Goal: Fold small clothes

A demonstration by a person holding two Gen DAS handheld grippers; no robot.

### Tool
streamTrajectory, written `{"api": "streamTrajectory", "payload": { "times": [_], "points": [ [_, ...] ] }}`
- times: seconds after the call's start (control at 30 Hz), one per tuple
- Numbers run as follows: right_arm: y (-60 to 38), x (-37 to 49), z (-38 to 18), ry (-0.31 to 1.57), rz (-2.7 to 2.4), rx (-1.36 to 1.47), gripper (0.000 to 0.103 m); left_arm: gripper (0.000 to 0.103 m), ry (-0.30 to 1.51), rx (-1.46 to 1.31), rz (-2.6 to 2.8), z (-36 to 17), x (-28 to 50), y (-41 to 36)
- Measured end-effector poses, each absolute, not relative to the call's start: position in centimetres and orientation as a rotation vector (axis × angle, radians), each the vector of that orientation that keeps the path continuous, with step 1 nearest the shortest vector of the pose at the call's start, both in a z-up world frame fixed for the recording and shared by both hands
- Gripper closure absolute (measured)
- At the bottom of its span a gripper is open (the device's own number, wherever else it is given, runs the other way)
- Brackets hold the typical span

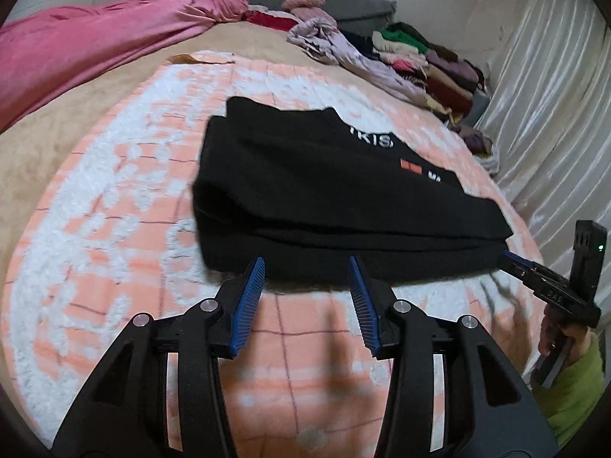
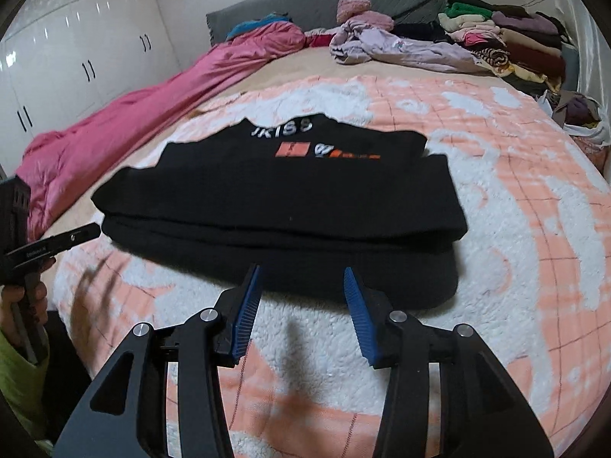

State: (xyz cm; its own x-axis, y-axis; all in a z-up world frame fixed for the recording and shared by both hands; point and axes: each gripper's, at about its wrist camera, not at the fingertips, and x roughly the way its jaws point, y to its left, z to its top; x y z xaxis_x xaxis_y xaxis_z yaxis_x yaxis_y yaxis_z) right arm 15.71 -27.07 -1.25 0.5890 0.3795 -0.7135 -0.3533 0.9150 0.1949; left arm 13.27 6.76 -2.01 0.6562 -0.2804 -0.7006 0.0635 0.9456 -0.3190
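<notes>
Peach-and-white blanket [image 2: 496, 198], folded black shirt [image 2: 275, 198] just ahead of left tongs [image 1: 307, 267] and right tongs [image 2: 303, 276], both spread wide, empty

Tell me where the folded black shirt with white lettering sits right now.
The folded black shirt lies mid-frame in both wrist views on the peach-and-white fleece blanket, just ahead of both open grippers, left and right.
</notes>
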Motion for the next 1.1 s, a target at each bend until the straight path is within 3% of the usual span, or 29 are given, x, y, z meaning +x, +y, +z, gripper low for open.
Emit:
{"api": "streamTrajectory", "payload": {
  "times": [0.5, 0.97, 1.1],
  "points": [
    [-24.6, 19.7, -3.5, 0.849, 0.395, -0.079, 0.065, 0.06, 0.846, -0.148, -0.187, -3.2, 18.2, 3.8],
    [-25.0, 28.0, 0.9, 0.763, 0.378, 0.001, 0.064, 0.053, 0.723, -0.372, -0.133, 0.7, 25.7, 8.1],
    [-26.5, 30.8, 2.0, 0.741, 0.303, 0.043, 0.06, 0.051, 0.665, -0.503, -0.073, 0.9, 27.0, 10.2]
  ]
}}
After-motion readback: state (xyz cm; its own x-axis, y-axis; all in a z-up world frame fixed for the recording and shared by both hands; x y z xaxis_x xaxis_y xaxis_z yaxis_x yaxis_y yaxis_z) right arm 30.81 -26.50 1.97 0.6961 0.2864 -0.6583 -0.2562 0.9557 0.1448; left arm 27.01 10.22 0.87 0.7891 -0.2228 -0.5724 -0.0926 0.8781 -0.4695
